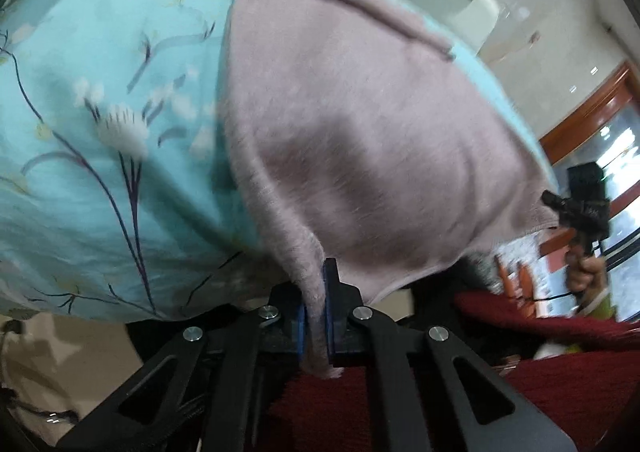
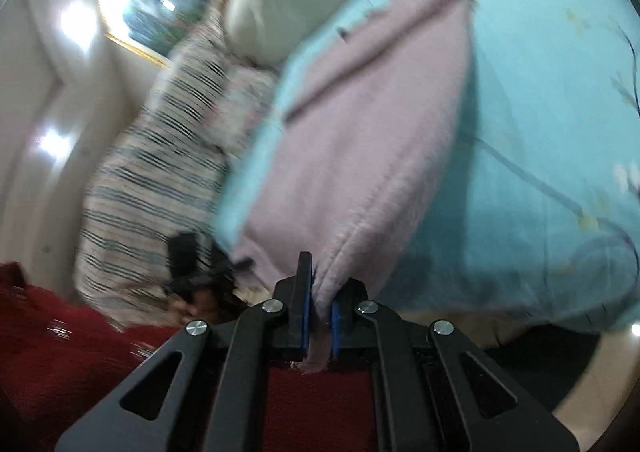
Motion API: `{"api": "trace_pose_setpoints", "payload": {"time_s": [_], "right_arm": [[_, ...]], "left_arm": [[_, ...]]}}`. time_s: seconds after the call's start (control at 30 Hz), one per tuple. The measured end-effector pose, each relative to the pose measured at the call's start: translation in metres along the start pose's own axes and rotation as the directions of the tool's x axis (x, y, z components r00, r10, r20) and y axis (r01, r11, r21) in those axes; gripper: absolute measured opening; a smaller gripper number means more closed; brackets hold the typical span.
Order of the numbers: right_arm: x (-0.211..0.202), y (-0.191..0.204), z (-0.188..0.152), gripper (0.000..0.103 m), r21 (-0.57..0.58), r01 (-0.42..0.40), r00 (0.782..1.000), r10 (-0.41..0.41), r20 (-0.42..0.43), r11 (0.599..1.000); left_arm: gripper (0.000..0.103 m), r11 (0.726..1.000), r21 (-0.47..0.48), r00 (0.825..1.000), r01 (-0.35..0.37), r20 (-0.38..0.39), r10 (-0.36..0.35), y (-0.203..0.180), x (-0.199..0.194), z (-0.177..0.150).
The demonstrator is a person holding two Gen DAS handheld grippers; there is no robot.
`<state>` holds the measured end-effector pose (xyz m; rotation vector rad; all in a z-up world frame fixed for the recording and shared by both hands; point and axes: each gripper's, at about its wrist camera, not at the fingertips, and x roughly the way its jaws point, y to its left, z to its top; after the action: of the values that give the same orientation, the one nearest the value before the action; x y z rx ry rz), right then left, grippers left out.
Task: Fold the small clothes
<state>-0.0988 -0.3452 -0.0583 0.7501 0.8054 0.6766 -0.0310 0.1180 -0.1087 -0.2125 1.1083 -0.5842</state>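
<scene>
A fuzzy mauve knitted garment (image 1: 352,123) lies spread on a turquoise flowered bedsheet (image 1: 100,111). My left gripper (image 1: 316,316) is shut on the garment's near corner, a fold of the knit pinched between its blue pads. In the right wrist view the same garment (image 2: 360,139) runs away from me over the sheet (image 2: 540,131), and my right gripper (image 2: 320,312) is shut on its other near corner, cloth hanging out below the pads. The right gripper (image 1: 584,207), held by a hand, shows at the right edge of the left wrist view.
A striped cover (image 2: 160,179) and a white pillow (image 2: 272,11) lie at the bed's far side. A dark red sleeve (image 2: 60,352) fills the lower left. A wood-framed window (image 1: 592,111) is at the right. Floor shows below the bed edge (image 1: 40,364).
</scene>
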Motion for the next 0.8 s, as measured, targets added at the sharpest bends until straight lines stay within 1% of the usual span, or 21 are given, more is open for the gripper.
{"api": "trace_pose_setpoints", "payload": {"time_s": [0.07, 0.17, 0.27, 0.37, 0.4, 0.43, 0.47, 0.5, 0.57, 0.6, 0.63, 0.7, 0.8], "right_arm": [[-0.007, 0.002, 0.010, 0.009, 0.004, -0.037, 0.998, 0.036, 0.049, 0.999], [-0.015, 0.002, 0.029, 0.008, -0.010, -0.053, 0.991, 0.054, 0.119, 0.999], [-0.014, -0.001, 0.057, 0.008, -0.009, -0.028, 0.982, 0.029, 0.186, 1.000], [-0.007, -0.008, 0.093, 0.008, -0.010, -0.003, 0.971, 0.006, 0.237, 1.000], [-0.003, -0.011, 0.108, 0.008, -0.008, 0.010, 0.965, -0.007, 0.262, 1.000], [-0.003, -0.015, 0.120, 0.008, -0.003, 0.019, 0.960, -0.017, 0.280, 1.000], [-0.012, -0.024, 0.130, 0.008, -0.001, 0.023, 0.957, -0.022, 0.291, 1.000], [-0.008, -0.027, 0.146, 0.008, 0.002, 0.041, 0.950, -0.040, 0.311, 0.999], [-0.005, -0.030, 0.169, 0.008, -0.002, 0.081, 0.942, -0.076, 0.328, 0.997], [-0.002, -0.033, 0.181, 0.008, -0.004, 0.106, 0.938, -0.098, 0.332, 0.994], [0.004, -0.035, 0.198, 0.008, -0.004, 0.128, 0.936, -0.119, 0.332, 0.992], [0.014, -0.038, 0.220, 0.008, -0.002, 0.152, 0.933, -0.143, 0.330, 0.988], [0.031, -0.045, 0.256, 0.008, 0.005, 0.209, 0.924, -0.200, 0.325, 0.978]], "left_arm": [[0.005, 0.998, 0.006, 0.996, 0.059, 0.061, -0.060, -0.008, -0.016, 0.006], [0.005, 0.993, 0.032, 0.980, 0.115, 0.159, -0.118, -0.021, -0.042, 0.022], [0.005, 0.990, 0.049, 0.957, 0.133, 0.254, -0.142, -0.029, -0.063, 0.047], [0.005, 0.990, 0.058, 0.928, 0.132, 0.345, -0.143, -0.029, -0.079, 0.078], [0.005, 0.990, 0.061, 0.914, 0.126, 0.382, -0.140, -0.028, -0.083, 0.093], [0.005, 0.991, 0.058, 0.905, 0.118, 0.405, -0.131, -0.029, -0.083, 0.103], [0.005, 0.993, 0.051, 0.892, 0.105, 0.436, -0.117, -0.028, -0.085, 0.119], [0.005, 0.994, 0.046, 0.884, 0.096, 0.456, -0.107, -0.026, -0.086, 0.131], [0.004, 0.998, 0.035, 0.868, 0.049, 0.492, -0.060, -0.027, -0.085, 0.157], [0.004, 0.999, 0.031, 0.864, 0.025, 0.502, -0.037, -0.026, -0.083, 0.171], [0.004, 1.000, 0.026, 0.864, 0.003, 0.503, -0.015, -0.023, -0.081, 0.185], [0.003, 0.999, 0.023, 0.869, -0.032, 0.495, 0.017, -0.022, -0.073, 0.211], [0.003, 0.996, 0.023, 0.867, -0.091, 0.494, 0.068, -0.025, -0.059, 0.251]]}}
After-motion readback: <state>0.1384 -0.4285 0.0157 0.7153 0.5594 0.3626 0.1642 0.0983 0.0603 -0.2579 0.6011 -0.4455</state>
